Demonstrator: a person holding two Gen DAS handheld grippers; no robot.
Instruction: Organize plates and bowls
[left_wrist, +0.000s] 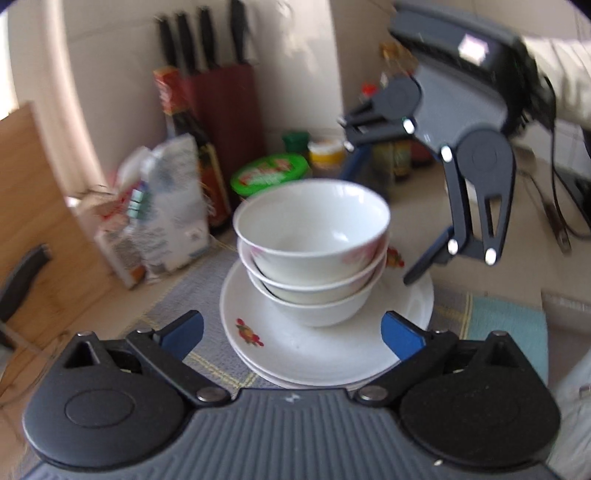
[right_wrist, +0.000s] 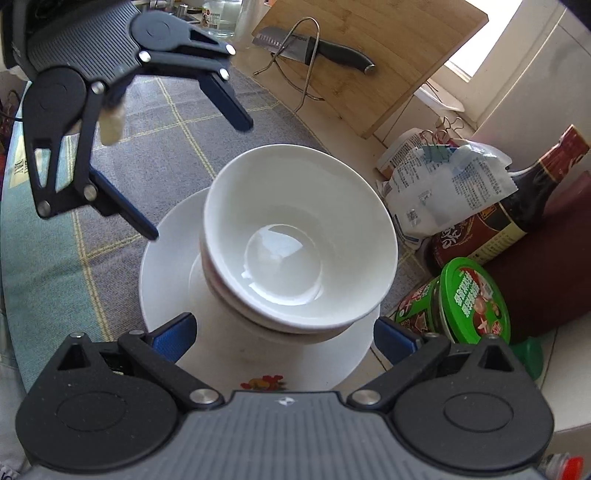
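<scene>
Three white bowls sit nested on a stack of two white plates with a small flower print. My left gripper is open just in front of the stack, its blue pads either side of the plates' near rim and touching nothing. My right gripper hangs open over the far right of the stack, empty. Looking down from the right wrist, the bowls and plate lie past my open right gripper. The open left gripper stands beyond them at the upper left.
A grey checked mat lies under the plates. Close by are a green-lidded jar, a dark sauce bottle, a clipped bag and a knife block. A wooden board with a knife leans behind.
</scene>
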